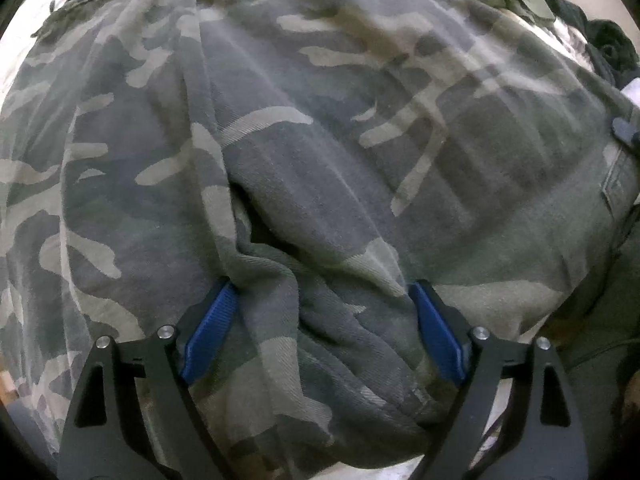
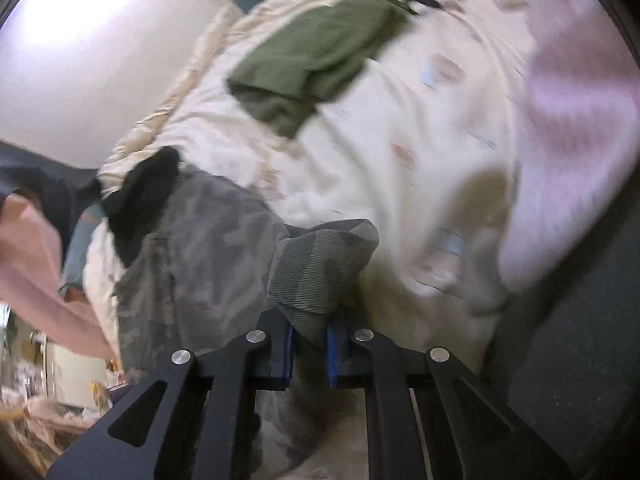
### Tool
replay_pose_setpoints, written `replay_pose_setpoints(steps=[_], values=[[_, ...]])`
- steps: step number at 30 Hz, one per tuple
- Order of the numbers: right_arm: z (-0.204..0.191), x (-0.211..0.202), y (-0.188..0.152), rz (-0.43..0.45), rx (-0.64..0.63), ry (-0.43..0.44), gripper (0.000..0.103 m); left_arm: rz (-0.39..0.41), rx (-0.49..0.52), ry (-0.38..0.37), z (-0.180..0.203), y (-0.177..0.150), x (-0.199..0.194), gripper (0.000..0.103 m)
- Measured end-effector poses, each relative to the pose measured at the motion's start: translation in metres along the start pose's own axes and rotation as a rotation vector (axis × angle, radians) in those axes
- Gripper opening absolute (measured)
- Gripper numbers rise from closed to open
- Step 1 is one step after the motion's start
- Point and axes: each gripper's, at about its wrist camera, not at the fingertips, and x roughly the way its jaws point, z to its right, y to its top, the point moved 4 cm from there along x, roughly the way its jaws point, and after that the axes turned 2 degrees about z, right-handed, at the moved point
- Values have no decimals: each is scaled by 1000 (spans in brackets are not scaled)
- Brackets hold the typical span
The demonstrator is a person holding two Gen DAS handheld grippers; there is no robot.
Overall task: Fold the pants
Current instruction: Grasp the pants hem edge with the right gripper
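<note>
Left wrist view: the left gripper (image 1: 320,300) points down on the camouflage pants (image 1: 280,120); jaws wide apart, a ridge of cloth between the pads (image 1: 212,328), not pinched
Pants here: spread flat, filling the view, one pair
Right wrist view: the right gripper (image 2: 310,340) is closed on a corner of the pants (image 2: 320,268), pads pressing the cloth
Relation: the pants lie on the bed (image 2: 400,160), long axis running left and away from this gripper
Other cloth: one green piece (image 2: 312,56), one pink piece (image 2: 568,160), well apart
Nearer hand: I judge both are at the cloth; only the right holds it
</note>
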Motion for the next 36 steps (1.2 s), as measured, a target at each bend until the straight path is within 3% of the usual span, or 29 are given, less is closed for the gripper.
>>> replay_pose_setpoints(steps=[5, 8, 12, 15, 18, 23, 28, 33, 35, 36], values=[[-22, -13, 1, 7, -68, 100, 12, -2, -96, -39, -13, 15, -39, 85], [-41, -19, -1, 9, -152, 159, 12, 56, -155, 11, -33, 50, -71, 85], [-68, -27, -3, 3, -254, 249, 12, 130, -174, 95, -49, 131, -103, 85], [-79, -25, 1, -1, -303, 291, 12, 117, -198, 95, -43, 206, -108, 87], [-91, -18, 1, -29, -326, 344, 12, 126, -242, 97, -35, 264, -90, 94], [-116, -3, -11, -124, -375, 455, 12, -31, -177, 168, -16, 334, -14, 94], [-129, 11, -21, -206, -407, 498, 12, -94, -152, 251, -13, 367, 42, 94], [-135, 23, -32, -275, -452, 501, 12, -116, -133, 334, -16, 382, 66, 94], [-139, 22, -38, -281, -491, 500, 12, -116, -133, 363, -19, 383, 69, 88], [-141, 22, -41, -285, -509, 502, 12, -118, -136, 382, -21, 382, 70, 76]])
